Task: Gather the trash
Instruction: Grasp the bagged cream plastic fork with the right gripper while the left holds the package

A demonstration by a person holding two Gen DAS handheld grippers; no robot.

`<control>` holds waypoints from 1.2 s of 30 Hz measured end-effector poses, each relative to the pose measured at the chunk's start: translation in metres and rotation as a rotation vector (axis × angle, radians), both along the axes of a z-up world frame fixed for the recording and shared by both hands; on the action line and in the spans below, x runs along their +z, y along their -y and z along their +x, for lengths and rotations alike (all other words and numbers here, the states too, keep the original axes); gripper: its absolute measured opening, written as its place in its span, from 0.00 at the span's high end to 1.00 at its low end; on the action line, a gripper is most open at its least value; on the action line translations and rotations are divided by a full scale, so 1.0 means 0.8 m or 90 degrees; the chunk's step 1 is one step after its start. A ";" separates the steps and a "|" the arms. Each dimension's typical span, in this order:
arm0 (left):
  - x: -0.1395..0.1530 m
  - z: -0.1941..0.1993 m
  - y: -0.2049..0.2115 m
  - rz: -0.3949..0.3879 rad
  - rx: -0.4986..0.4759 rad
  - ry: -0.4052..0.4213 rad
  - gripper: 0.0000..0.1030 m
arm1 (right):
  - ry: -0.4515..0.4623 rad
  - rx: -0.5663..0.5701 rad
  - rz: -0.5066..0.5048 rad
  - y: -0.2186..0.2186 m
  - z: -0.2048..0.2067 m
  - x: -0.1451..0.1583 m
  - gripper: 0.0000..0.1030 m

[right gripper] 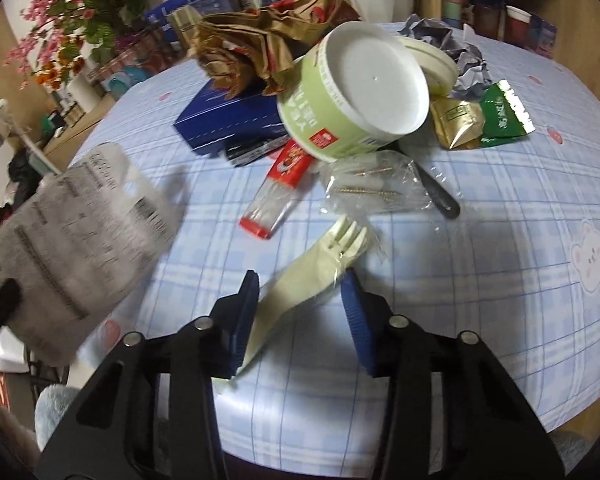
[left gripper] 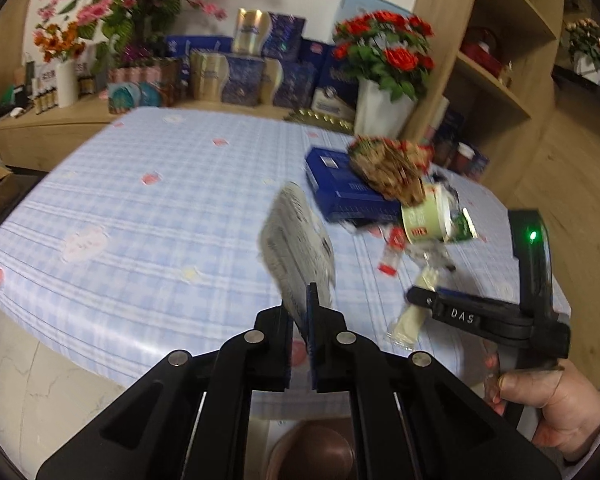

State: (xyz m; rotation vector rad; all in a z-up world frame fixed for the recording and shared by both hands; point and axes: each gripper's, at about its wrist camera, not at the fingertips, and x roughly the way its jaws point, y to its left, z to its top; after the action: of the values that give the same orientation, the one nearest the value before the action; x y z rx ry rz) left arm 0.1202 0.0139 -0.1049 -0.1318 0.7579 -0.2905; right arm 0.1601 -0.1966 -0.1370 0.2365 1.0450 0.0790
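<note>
My left gripper (left gripper: 302, 316) is shut on a grey printed plastic wrapper (left gripper: 298, 248) and holds it above the table's near edge; the wrapper also shows at the left of the right wrist view (right gripper: 80, 248). My right gripper (right gripper: 300, 292) is open, its blue pads on either side of a wrapped cream plastic fork (right gripper: 320, 264) lying on the checked tablecloth (right gripper: 500, 280). Beyond the fork lies a trash pile: a tipped green paper bowl (right gripper: 352, 96), crumpled brown paper bag (right gripper: 256, 40), clear bag of screws (right gripper: 376, 188), red-ended clear packet (right gripper: 276, 196), gold and green sachets (right gripper: 484, 116).
A blue box (right gripper: 228, 116) lies under the paper bag, and crumpled grey paper (right gripper: 456, 56) behind the bowl. A white vase of red flowers (left gripper: 384, 92), stacked blue boxes (left gripper: 268, 72) and wooden shelves (left gripper: 492, 60) stand behind the table. A brown bin (left gripper: 312, 452) sits below the table edge.
</note>
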 end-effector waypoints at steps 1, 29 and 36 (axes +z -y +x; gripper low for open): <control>-0.004 0.001 0.004 0.000 -0.007 -0.007 0.92 | 0.002 0.005 0.004 -0.001 -0.003 0.000 0.59; -0.004 -0.024 -0.003 0.013 0.047 0.021 0.99 | -0.007 0.057 -0.099 -0.041 -0.002 0.002 0.75; 0.018 -0.038 -0.019 -0.046 0.037 0.002 0.99 | 0.043 0.055 -0.010 -0.011 -0.043 0.026 0.76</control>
State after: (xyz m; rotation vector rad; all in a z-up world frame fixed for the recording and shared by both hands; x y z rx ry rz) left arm 0.0899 0.0290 -0.0909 -0.2211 0.7386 -0.2625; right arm 0.1260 -0.1879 -0.1162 0.1723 0.9876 0.1560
